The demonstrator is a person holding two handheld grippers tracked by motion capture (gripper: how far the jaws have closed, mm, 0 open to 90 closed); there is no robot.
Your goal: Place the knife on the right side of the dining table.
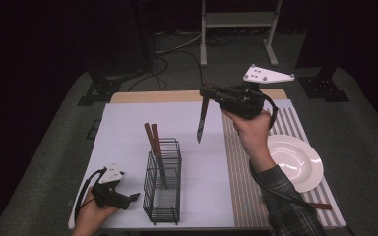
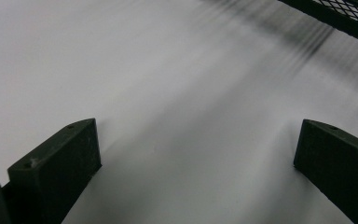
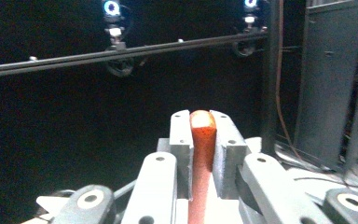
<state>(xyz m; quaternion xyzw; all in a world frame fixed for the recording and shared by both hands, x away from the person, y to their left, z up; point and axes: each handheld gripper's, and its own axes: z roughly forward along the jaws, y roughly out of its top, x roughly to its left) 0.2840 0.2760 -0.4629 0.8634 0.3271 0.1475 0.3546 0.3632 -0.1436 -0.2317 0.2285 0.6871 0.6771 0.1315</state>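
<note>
Right gripper, clamped on a knife, is held above the counter; lowering blade-first into the wire basket is called for next.

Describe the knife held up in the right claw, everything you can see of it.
The knife hangs in the air above the white mat, blade pointing down, well clear of the wire basket. Its blade looks like dark, slim metal tapering to a point. The handle is reddish-brown, wood by the look of it, with a rounded end. In the right gripper view that handle sits clamped between the two pads of the right claw, its end poking just past them. Nothing else touches the knife.
</note>
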